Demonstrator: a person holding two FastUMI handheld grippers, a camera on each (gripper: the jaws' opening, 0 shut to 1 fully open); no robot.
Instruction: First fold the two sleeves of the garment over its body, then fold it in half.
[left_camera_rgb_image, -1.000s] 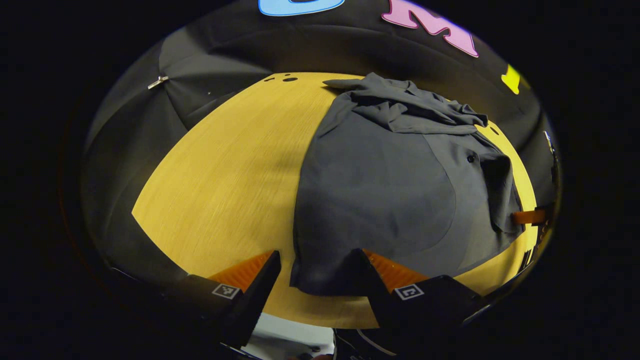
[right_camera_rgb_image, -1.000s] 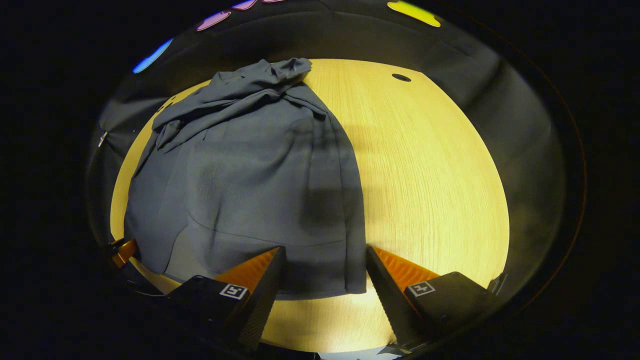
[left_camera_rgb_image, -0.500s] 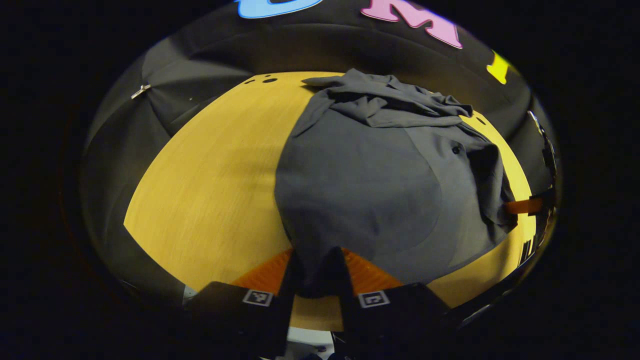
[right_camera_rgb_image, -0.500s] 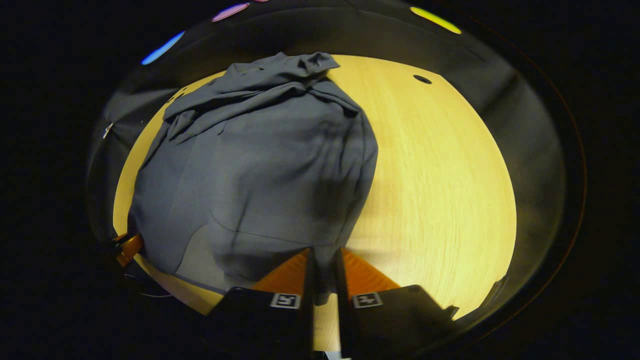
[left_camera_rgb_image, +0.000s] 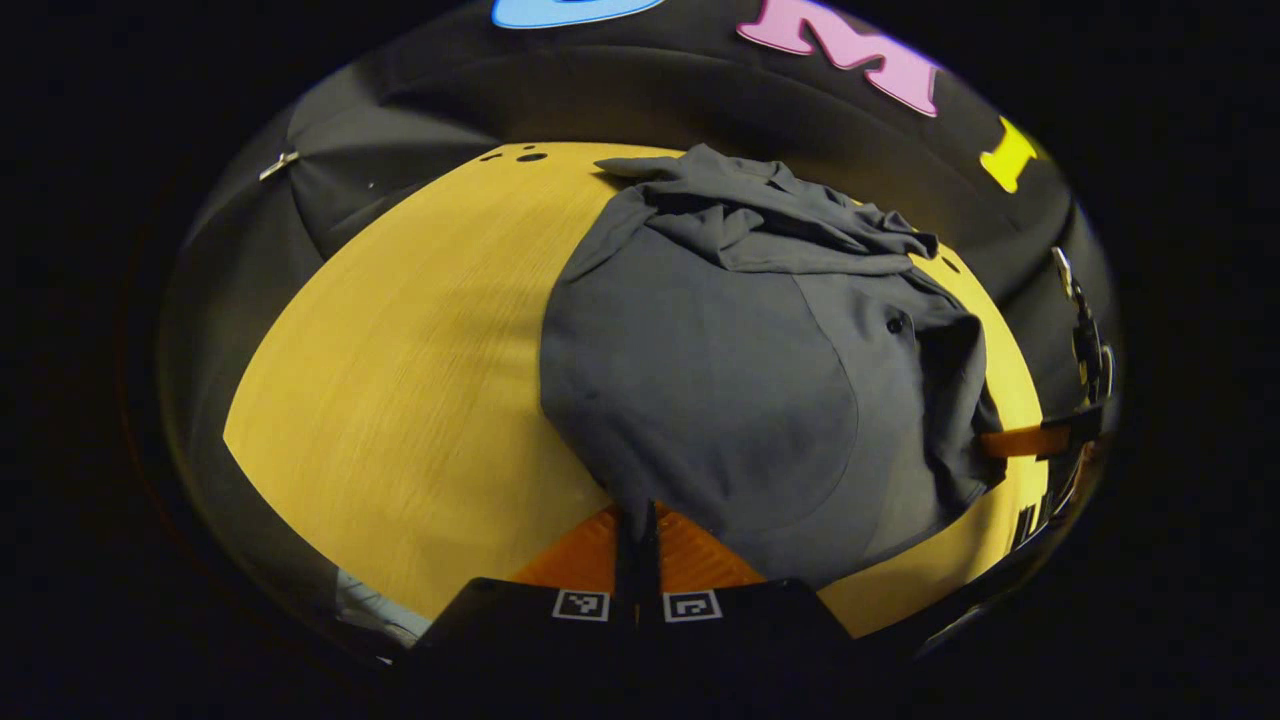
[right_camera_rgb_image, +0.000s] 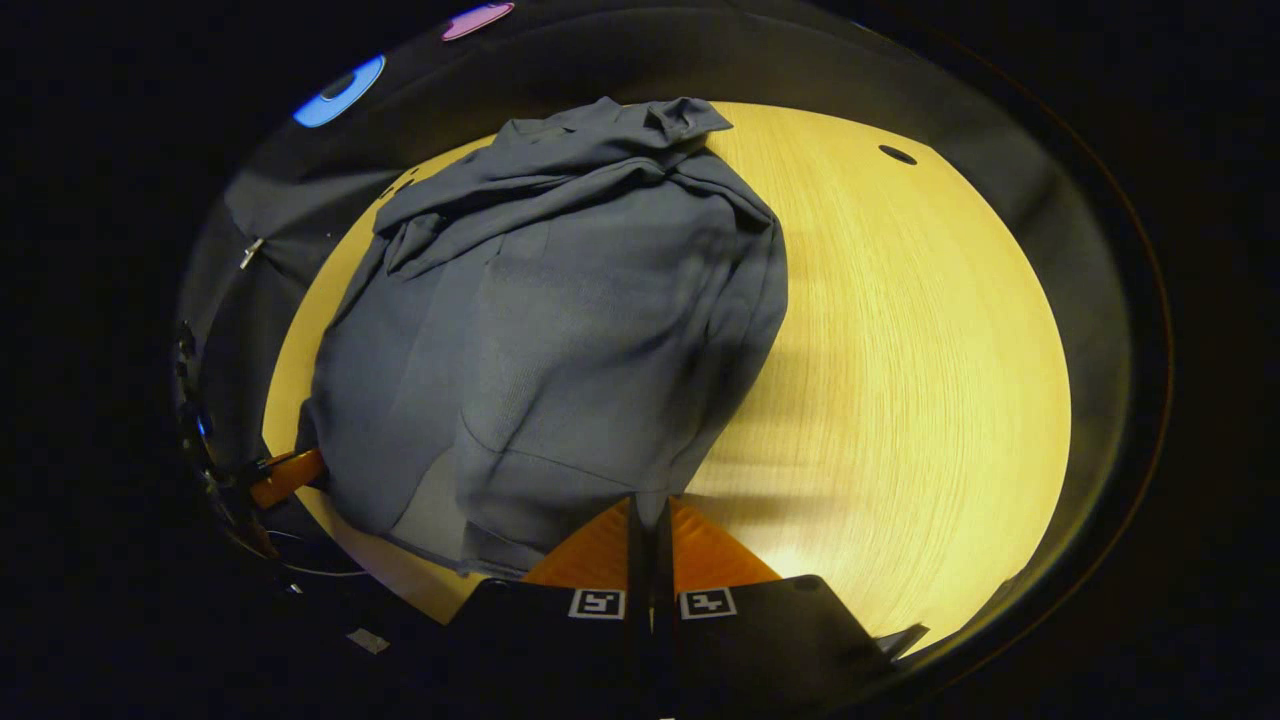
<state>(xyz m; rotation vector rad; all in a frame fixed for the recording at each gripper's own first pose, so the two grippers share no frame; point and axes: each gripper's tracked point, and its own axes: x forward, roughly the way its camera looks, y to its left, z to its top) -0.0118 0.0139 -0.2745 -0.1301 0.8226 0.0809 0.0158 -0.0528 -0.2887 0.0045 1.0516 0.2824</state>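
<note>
Both grippers, left (left_camera_rgb_image: 637, 520) and right (right_camera_rgb_image: 651, 515), clamped on the near hem corners of the grey garment (left_camera_rgb_image: 720, 370) lying on the wooden table (left_camera_rgb_image: 400, 350), sleeves apparently over its body; likely starting the half-fold, calling for an even lift toward the bunched far end.

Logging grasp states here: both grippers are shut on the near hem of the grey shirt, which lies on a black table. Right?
One thing is wrong: the table is light yellow wood, not black, as the right gripper view shows. The rest stands: the left gripper and the right gripper are each shut on the near hem of the grey shirt.
</note>
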